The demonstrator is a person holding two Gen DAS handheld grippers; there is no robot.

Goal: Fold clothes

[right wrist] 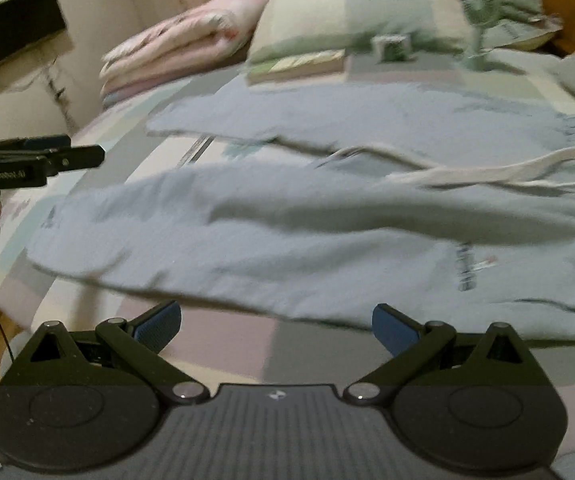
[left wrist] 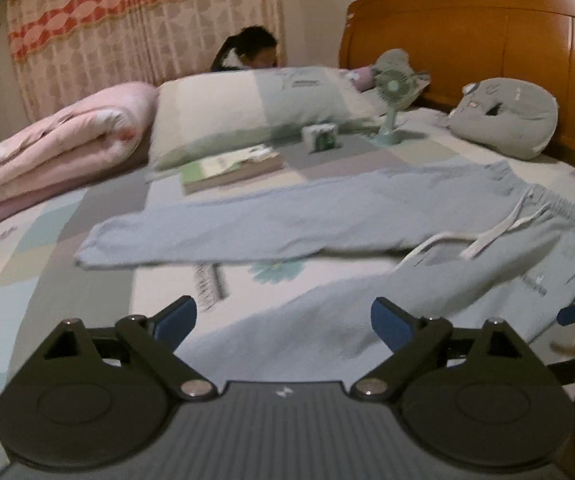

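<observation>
My left hand-held gripper [left wrist: 283, 320] is matt black plastic with dull metal pivot pins; my fingers [left wrist: 391, 322] carry ribbed blue pads. The trousers [left wrist: 287, 216] are soft, matt pale-blue cloth with a white woven drawstring [left wrist: 503, 228]. The bed [left wrist: 47, 264] wears printed cotton; its headboard [left wrist: 487, 40] is glossy varnished wood.

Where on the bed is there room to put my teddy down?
Free: the sheet left of the trousers' leg ends, before the pink quilt, and the triangle between the two legs. Crowded: by the pillow, with a book, small box and fan.
</observation>
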